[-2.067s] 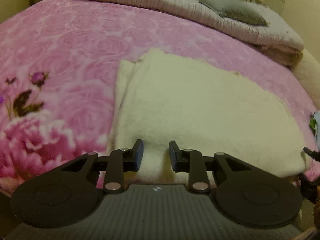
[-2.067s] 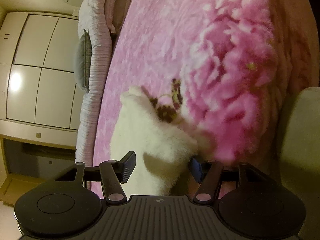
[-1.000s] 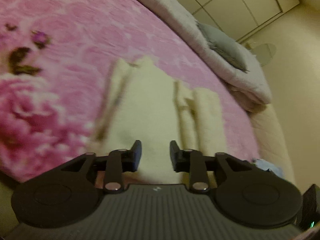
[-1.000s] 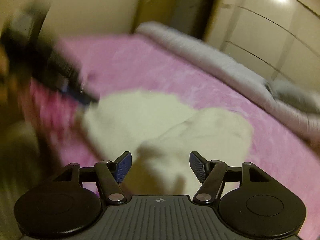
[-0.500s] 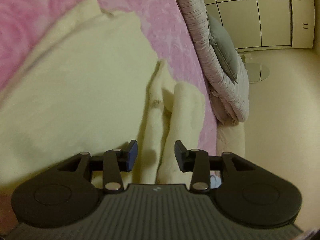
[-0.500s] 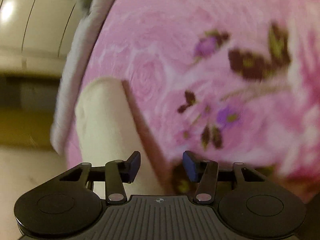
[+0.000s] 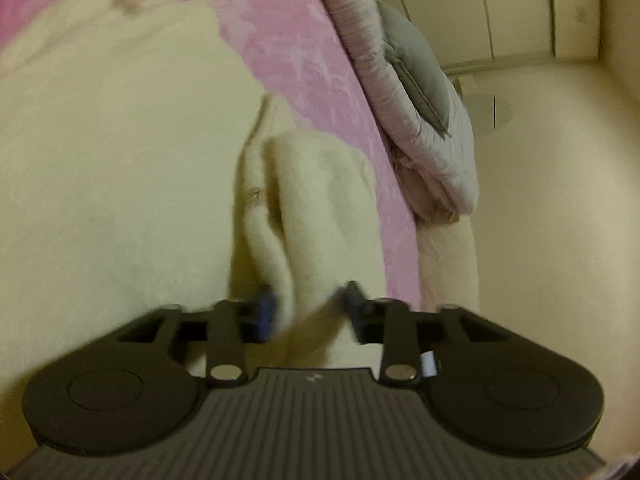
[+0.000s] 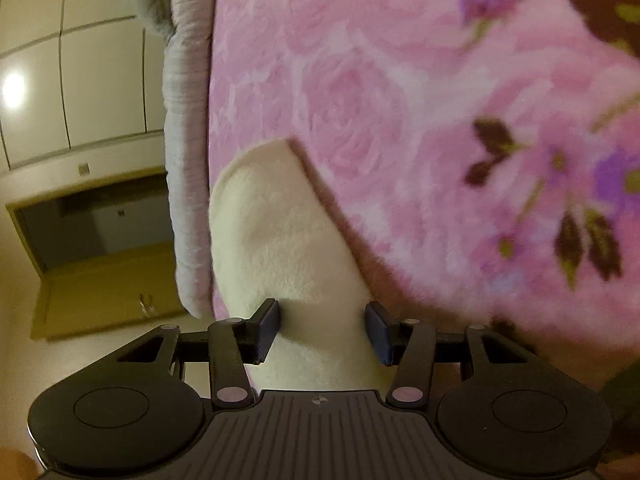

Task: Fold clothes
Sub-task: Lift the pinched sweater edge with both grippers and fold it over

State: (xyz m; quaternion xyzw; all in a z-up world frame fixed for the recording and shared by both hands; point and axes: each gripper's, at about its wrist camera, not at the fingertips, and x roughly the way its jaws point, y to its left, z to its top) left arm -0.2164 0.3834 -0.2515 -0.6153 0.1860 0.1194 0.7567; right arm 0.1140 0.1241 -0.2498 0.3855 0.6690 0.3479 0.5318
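both jaws released, left gripper [image 7: 308, 312] and right gripper [image 8: 323, 330] straddling folds of cream garment [image 7: 120, 168] on pink blanket [image 8: 400, 100].

Pink floral bed [image 8: 360, 80] w/ cream garment [image 7: 120, 160], rolled quilt [image 7: 400, 80] atop.

No legible txt anywhere.

Warm, yellowish, dim light fills both my views. In my right view a bright glare spot [image 8: 14, 90] sits on the glossy cabinet doors [image 8: 80, 80], perhaps a ceiling lamp's reflection. My left view is smeared with motion blur, worst around my left gripper [image 7: 310, 312]. Fisheye bending curves every edge, and 2 corners go black. The pink blanket [image 8: 440, 120] blurs at the right.
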